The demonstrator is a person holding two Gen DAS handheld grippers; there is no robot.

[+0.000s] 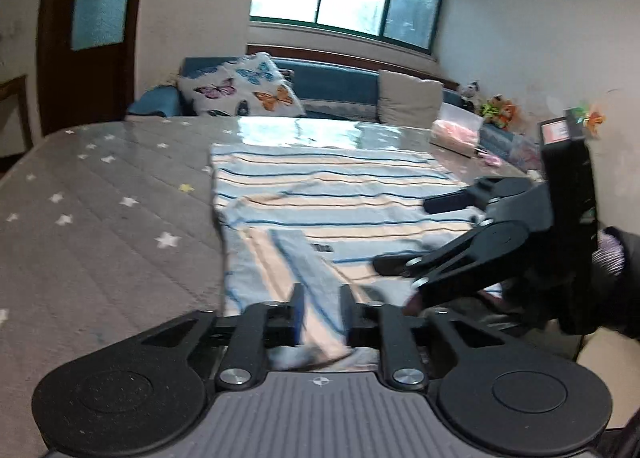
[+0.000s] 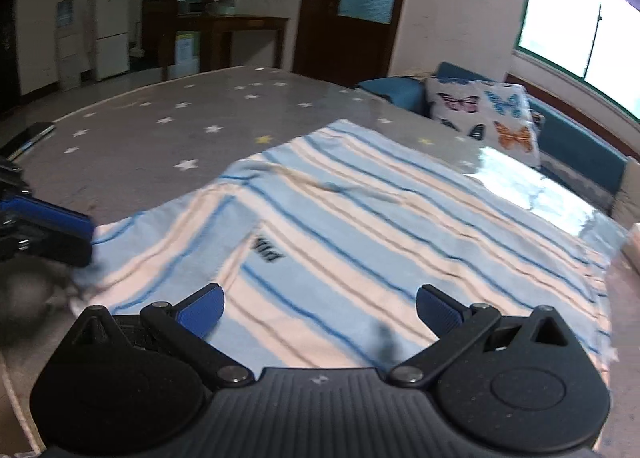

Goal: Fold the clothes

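Striped shirt lying on the starred table, both claws at its near edge

The left claw (image 1: pixel 322 312) stands slightly parted with shirt (image 1: pixel 328 193) fabric between its fingers; whether they pinch it I cannot tell. The right claw (image 2: pixel 320 310) gapes wide, empty, over the shirt's near hem. A dark label at 11 o'clock is unreadable. Beyond, at 1 o'clock, a butterfly cushion (image 2: pixel 486 113).

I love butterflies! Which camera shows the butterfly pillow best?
The left wrist view: the butterfly pillow sits near the middle, and four whole butterflies are easy to see. In the right wrist view the pillow is off to the side and blurrier.
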